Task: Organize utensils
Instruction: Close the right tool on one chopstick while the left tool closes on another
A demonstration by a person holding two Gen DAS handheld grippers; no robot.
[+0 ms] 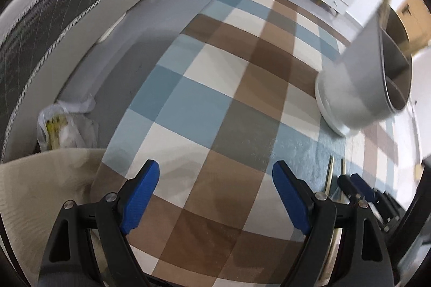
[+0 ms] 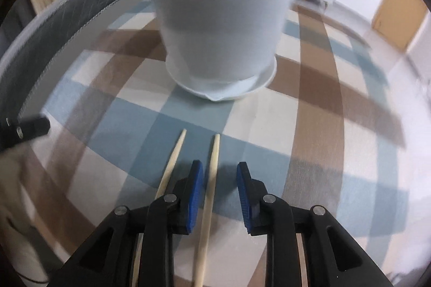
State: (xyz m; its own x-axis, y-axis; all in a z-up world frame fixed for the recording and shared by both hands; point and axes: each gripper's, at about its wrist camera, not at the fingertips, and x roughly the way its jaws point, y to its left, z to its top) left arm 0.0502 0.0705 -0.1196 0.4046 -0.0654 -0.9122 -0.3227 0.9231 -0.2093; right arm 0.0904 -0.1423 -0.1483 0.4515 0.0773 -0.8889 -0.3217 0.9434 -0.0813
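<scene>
A checked rug (image 1: 215, 98) of blue, brown, cream and grey squares, short-piled and matt, fills the centre of both views. A quilted dark grey mattress (image 1: 54, 17) with corded edging is curved along the upper left of the left wrist view, on a pale base. A white utensil holder (image 2: 221, 25), tapered like a flowerpot and divided inside by a partition, is seen at the upper centre of the right wrist view, standing on a round white saucer (image 2: 258, 87) on the rug; its outline is blurred. A crumpled translucent plastic bag (image 1: 67, 128) is seen at the left edge of the left wrist view, beside ribbed cream cloth (image 1: 40, 192). Two slender, tapered wooden chopsticks (image 2: 212, 173) lie side by side on the rug at the lower centre of the right wrist view, short of the holder. The left gripper (image 1: 215, 179), black with ridged blue pads, is held spread wide over bare rug. The right gripper (image 2: 219, 176) is parted narrowly; one chopstick lies between its pads without being pressed, the other just outside the left-hand pad.
</scene>
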